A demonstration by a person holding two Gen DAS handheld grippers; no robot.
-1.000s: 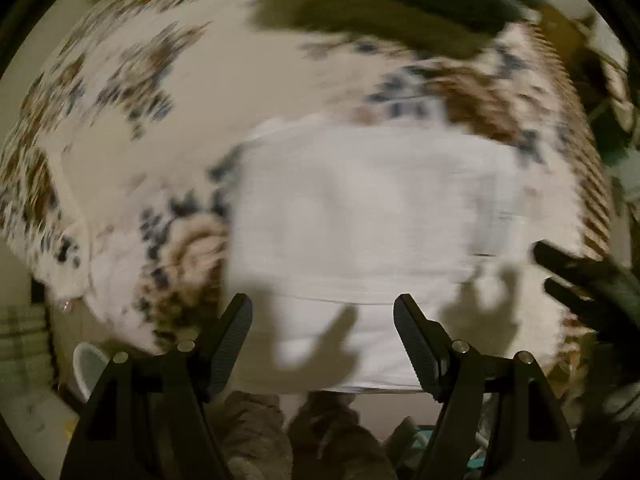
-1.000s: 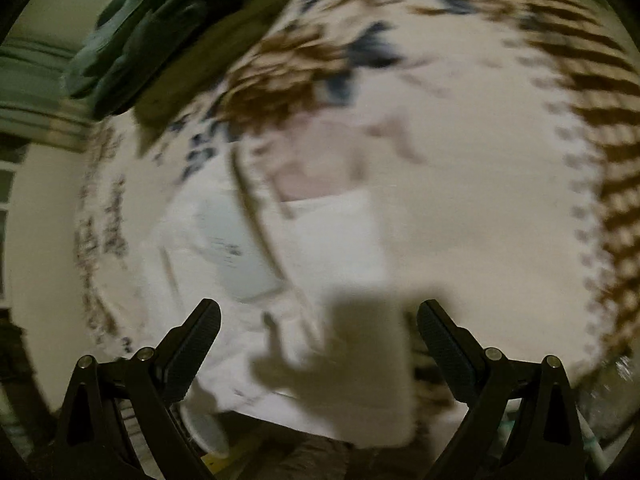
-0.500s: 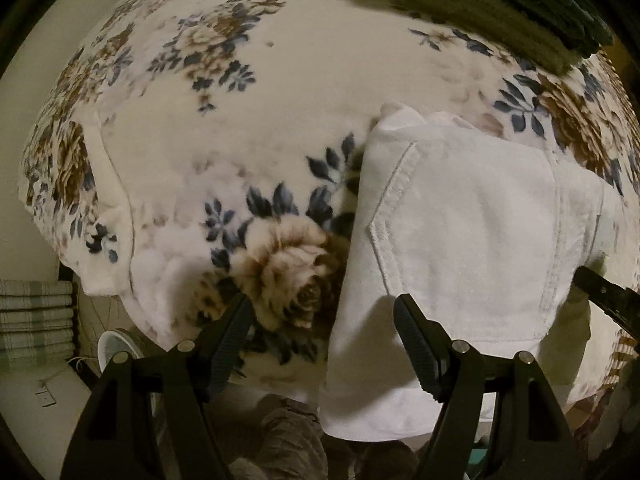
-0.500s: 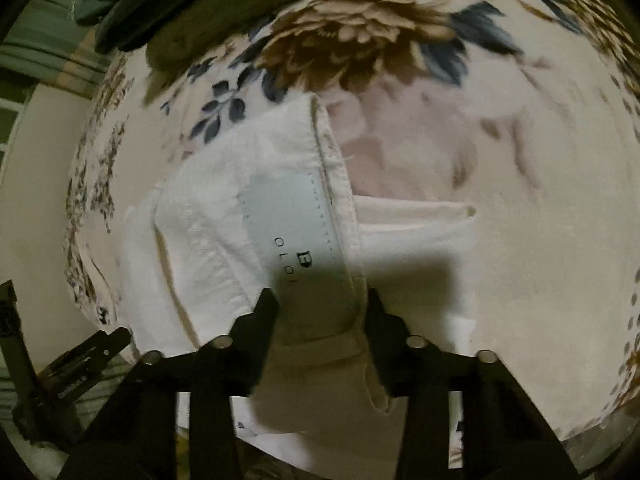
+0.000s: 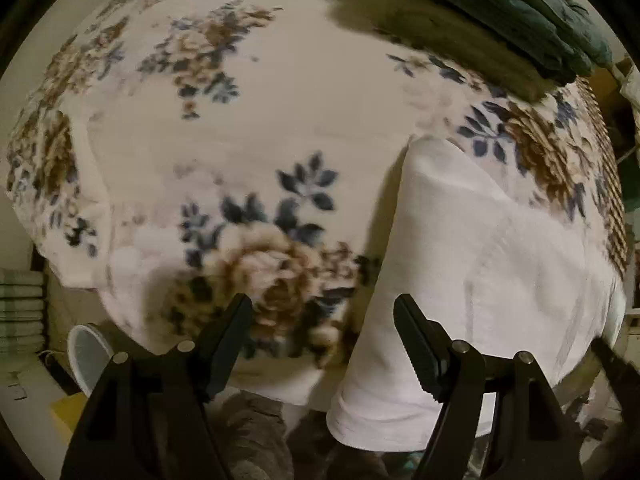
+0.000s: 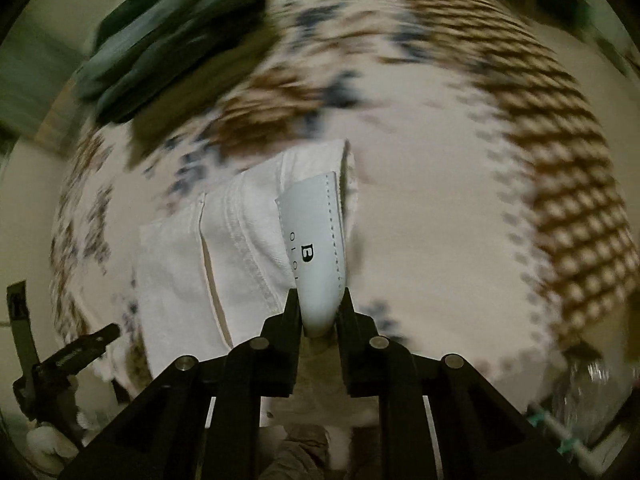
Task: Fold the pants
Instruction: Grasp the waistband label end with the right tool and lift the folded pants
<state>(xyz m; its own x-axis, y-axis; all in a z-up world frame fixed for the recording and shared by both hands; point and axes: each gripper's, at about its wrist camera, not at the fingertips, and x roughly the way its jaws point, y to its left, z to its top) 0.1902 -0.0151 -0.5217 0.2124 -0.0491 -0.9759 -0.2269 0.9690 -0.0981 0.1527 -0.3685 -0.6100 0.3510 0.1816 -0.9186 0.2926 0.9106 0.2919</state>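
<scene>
Pants (image 6: 240,248), white and already folded into a compact bundle, lie on the floral blanket (image 5: 280,128) near its front edge. Right gripper (image 6: 319,312) is clamped on the waistband end, its fingers pinching the pale brand patch (image 6: 316,240) with almost no gap between them; the patch curls up out of the jaws and the cloth behind it trails away to the left. Grip at the stiff waistband is judged deliberate: the thickest, stitched part gives a firm hold by which the whole bundle can be carried or turned without the folds opening.

Left gripper (image 5: 322,340) is spread wide and holds nothing. In its view the bundle's left edge runs up between the fingers, its inner finger lying over the white cloth, the other over the blanket's brown rose; whether that finger touches the cloth cannot be told. This stance is judged a supporting one, ready to close on the free edge or steady it.

Dark green folded clothes (image 5: 500,24) sit stacked at the far side of the blanket, well apart from the bundle, probably a finished pile. Right view is motion-blurred away from the gripper.
</scene>
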